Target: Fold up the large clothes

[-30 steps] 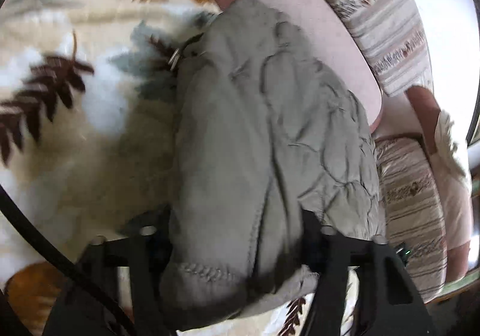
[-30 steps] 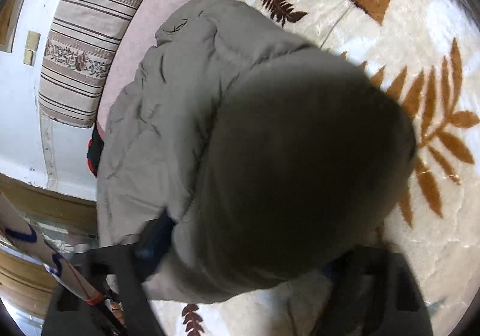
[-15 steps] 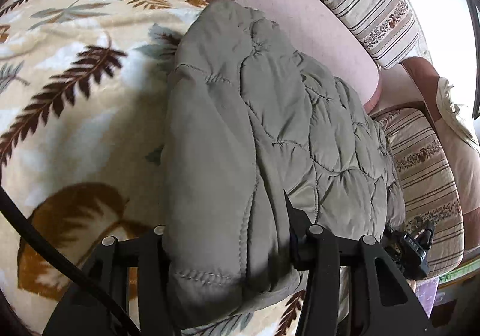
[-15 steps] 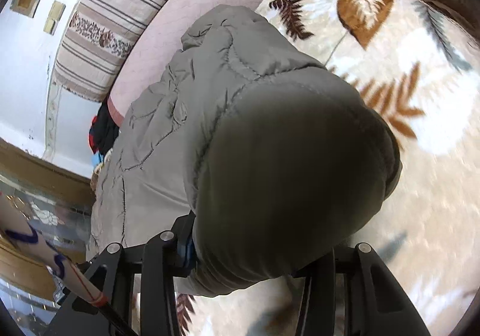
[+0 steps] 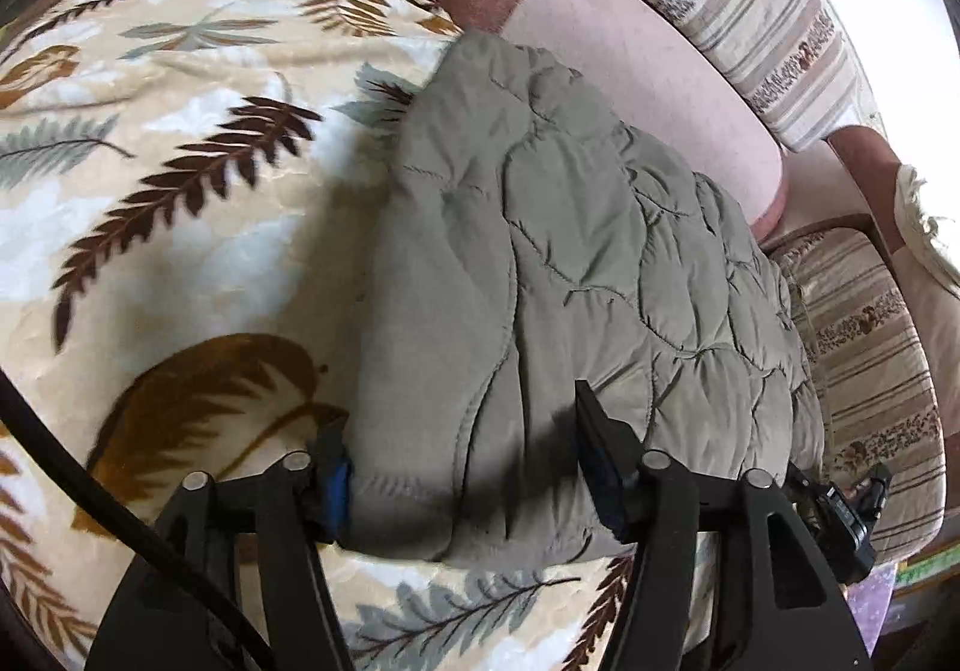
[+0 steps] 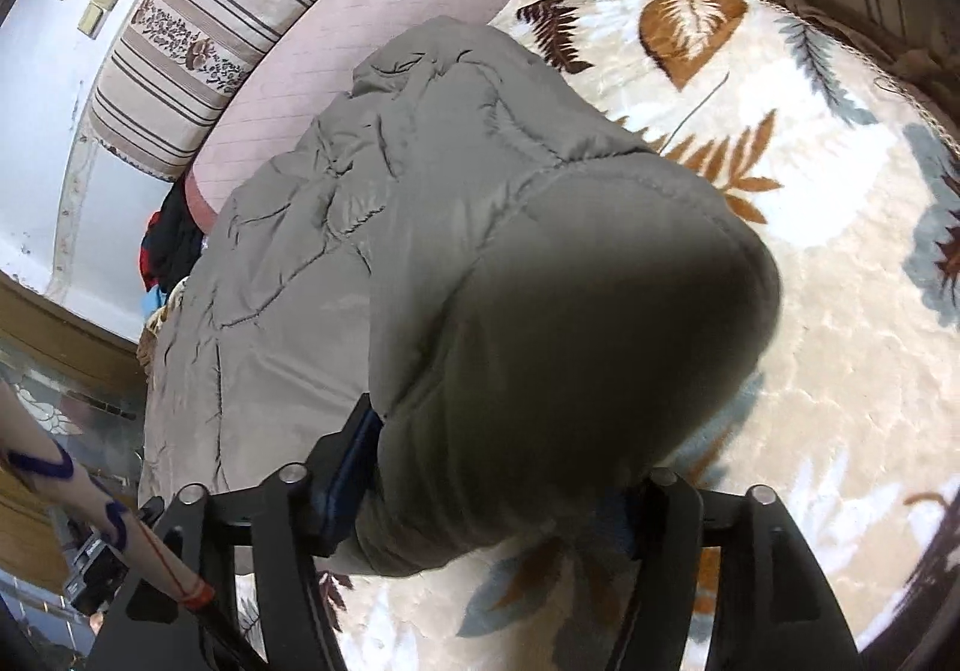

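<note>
A bulky olive-grey quilted jacket (image 5: 558, 275) is seen lying folded on a cream plush blanket printed with brown and grey fern leaves (image 5: 180, 227), with one side reaching over onto a pink sofa seat cushion (image 5: 648, 71). Behind the cushion, a striped beige back cushion with a floral band (image 5: 750, 5) is visible.

In the left wrist view, the left hand-held gripper (image 5: 459, 467) is held wide open, and the near edge of the jacket is straddled by its two black fingers. One blue-padded finger (image 5: 333, 482) is pressed against the jacket's folded side, while the other rests on top of the quilted fabric. No fabric is pinched between them.

In the right wrist view, the right hand-held gripper (image 6: 498, 479) is also spread wide, and a thick rounded fold of the jacket (image 6: 480, 251) is enclosed between its fingers. The left finger (image 6: 348, 473) is touched by the fabric; the right finger is mostly hidden under the bulge, so whether the fabric is actually squeezed cannot be told. The fern-leaf blanket (image 6: 810, 191) is seen to the right of the fold, and the pink cushion (image 6: 360, 41) beyond it. A dark pile of red and black clothing (image 6: 171, 245) is glimpsed at the far end of the jacket.
</note>
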Demonstrator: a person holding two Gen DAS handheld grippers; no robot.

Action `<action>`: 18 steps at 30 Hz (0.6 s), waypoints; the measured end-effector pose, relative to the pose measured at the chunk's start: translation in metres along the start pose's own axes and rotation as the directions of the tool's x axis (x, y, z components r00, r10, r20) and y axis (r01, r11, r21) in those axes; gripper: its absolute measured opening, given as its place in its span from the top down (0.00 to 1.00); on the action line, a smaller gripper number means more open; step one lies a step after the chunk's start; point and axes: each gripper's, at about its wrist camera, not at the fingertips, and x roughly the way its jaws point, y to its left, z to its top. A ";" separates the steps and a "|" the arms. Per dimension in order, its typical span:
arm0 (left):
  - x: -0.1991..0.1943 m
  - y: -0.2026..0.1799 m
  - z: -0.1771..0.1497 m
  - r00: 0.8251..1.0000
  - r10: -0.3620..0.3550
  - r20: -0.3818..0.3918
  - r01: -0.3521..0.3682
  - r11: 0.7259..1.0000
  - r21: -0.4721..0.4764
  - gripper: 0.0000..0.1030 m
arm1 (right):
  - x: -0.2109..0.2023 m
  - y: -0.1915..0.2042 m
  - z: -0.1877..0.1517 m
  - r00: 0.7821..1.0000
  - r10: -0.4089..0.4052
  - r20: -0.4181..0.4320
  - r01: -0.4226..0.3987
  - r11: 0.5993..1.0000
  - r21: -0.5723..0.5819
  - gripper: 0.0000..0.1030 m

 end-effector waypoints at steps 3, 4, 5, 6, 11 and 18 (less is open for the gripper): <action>-0.014 0.003 -0.003 0.999 0.034 0.037 -0.034 0.999 0.003 0.36 | -0.012 -0.003 -0.004 1.000 -0.013 0.010 0.013 1.000 -0.022 0.25; -0.024 0.009 -0.005 0.998 0.045 0.052 -0.046 0.999 0.006 0.36 | -0.018 -0.004 -0.007 1.000 -0.022 0.017 0.022 0.999 -0.040 0.24; -0.030 0.012 -0.007 0.997 0.052 0.063 -0.052 0.999 0.006 0.36 | -0.024 -0.004 -0.010 0.999 -0.037 0.030 0.039 0.997 -0.060 0.23; -0.038 0.014 -0.007 0.995 0.064 0.077 -0.065 0.998 0.006 0.36 | -0.031 -0.004 -0.012 0.997 -0.061 0.050 0.065 0.994 -0.083 0.23; -0.059 0.008 -0.010 0.981 0.140 0.132 -0.146 0.989 0.037 0.34 | -0.078 0.012 -0.023 0.942 -0.213 0.259 0.265 0.946 -0.187 0.22; -0.033 -0.030 -0.020 0.986 0.128 0.105 -0.143 0.979 0.146 0.31 | -0.067 0.054 -0.021 0.930 -0.174 0.324 0.288 0.893 -0.347 0.22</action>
